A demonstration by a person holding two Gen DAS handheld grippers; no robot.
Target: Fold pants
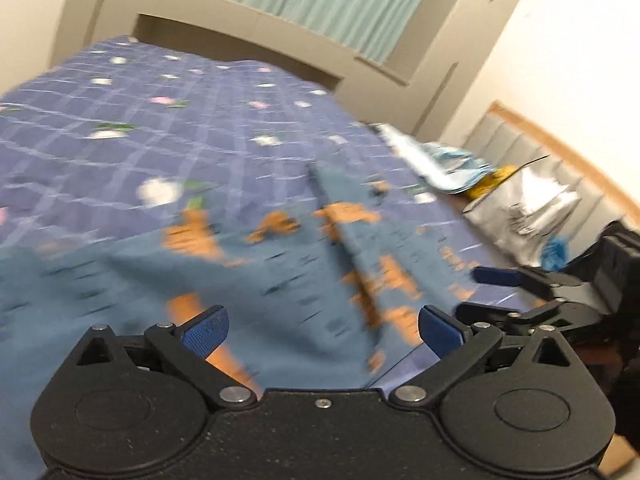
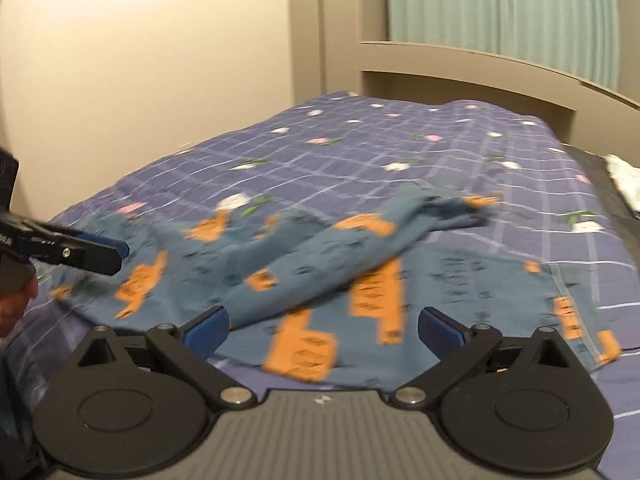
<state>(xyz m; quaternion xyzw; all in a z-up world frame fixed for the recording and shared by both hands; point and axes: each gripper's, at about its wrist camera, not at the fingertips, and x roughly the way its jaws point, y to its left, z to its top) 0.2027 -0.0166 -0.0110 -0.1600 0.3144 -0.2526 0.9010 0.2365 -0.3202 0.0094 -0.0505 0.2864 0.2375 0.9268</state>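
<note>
Blue-grey pants (image 1: 280, 276) with orange patches lie rumpled on the purple checked bedspread (image 1: 140, 120), one leg thrown across the other (image 2: 360, 240). My left gripper (image 1: 322, 330) hovers open just over the near edge of the pants, nothing between its blue pads. My right gripper (image 2: 322, 330) is open too, above the near hem of the pants (image 2: 304, 352), empty. In the left wrist view a blue finger (image 1: 498, 276) of the right gripper shows at the right. In the right wrist view a finger (image 2: 100, 254) of the left gripper shows at the left. Both views are motion-blurred.
A beige headboard (image 2: 460, 68) and pale green curtains (image 2: 500, 12) stand behind the bed. Silver foil bags (image 1: 524, 204) and crumpled wrappers (image 1: 440, 160) lie by the bed's right side. A white item (image 2: 624, 180) lies at the far right. A person's hand (image 2: 14, 308) is at the left edge.
</note>
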